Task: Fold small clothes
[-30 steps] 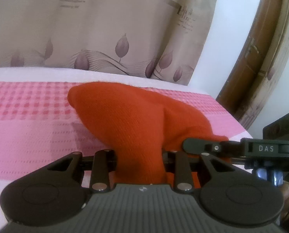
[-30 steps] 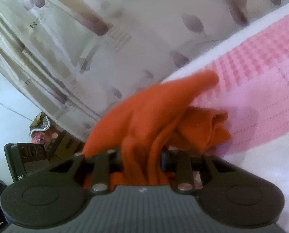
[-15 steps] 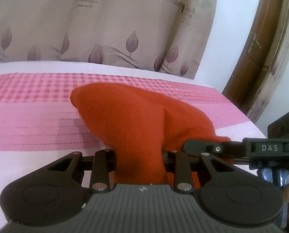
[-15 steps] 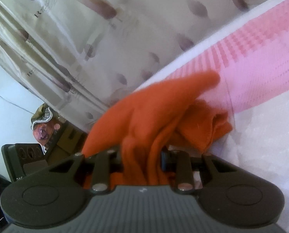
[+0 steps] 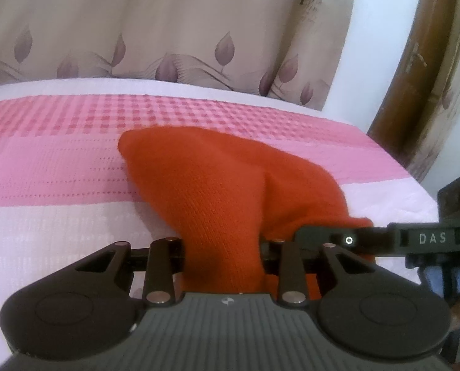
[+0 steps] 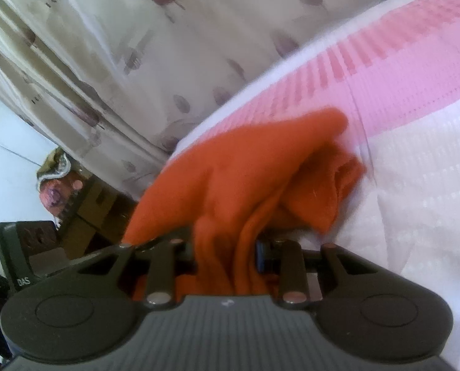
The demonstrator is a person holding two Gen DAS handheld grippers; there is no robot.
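An orange knitted garment (image 5: 217,179) stretches from both grippers down onto the pink and white bedspread (image 5: 59,167). My left gripper (image 5: 222,247) has a thick bunch of the cloth between its jaws, which are opening; the fabric still fills the gap and hides the fingertips. In the right wrist view my right gripper (image 6: 226,247) is shut on a creased bunch of the same garment (image 6: 245,167), whose loose end lies crumpled on the bed. The right gripper's black finger (image 5: 332,238) reaches in beside the left one.
A beige curtain with leaf print (image 5: 168,31) hangs behind the bed. A brown wooden door frame (image 5: 421,71) stands at the right. The left gripper's black body (image 6: 22,247) shows at the lower left of the right wrist view, and the bed's edge (image 6: 260,77) runs diagonally there.
Both grippers have moved lower and further over the bed with the garment, whose far end now rests on the paler stripes. The left jaws stand slightly wider on the cloth.
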